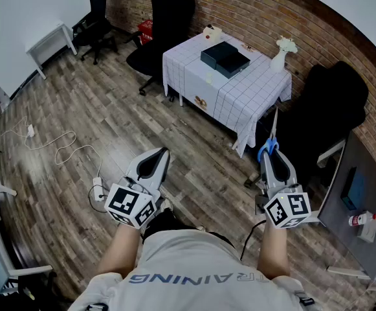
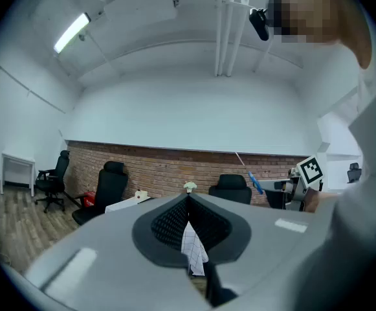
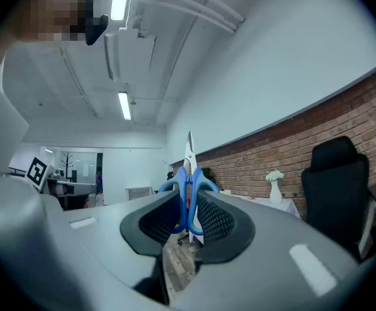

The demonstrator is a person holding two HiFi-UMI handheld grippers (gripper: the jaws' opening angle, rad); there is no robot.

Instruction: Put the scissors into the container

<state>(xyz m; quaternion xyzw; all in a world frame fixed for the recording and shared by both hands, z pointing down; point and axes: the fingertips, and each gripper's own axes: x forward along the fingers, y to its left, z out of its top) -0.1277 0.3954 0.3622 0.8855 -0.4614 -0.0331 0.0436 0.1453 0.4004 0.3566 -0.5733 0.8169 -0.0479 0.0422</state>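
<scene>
My right gripper (image 1: pixel 273 162) fingers clamp scissors (image 1: pixel 271 142) by handles, blades up. Left gripper (image 1: pixel 160 154) fingers closed, empty. Pickup done; carry to container (image 1: pixel 225 58) on counter (image 1: pixel 239 96), drop left.

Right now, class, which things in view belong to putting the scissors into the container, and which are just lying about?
For the job:
scissors, gripped in the right tool
dark container on the checked table

Just lying about:
white vase
office chairs
floor cable
red crate
left tool, shut and empty
</scene>
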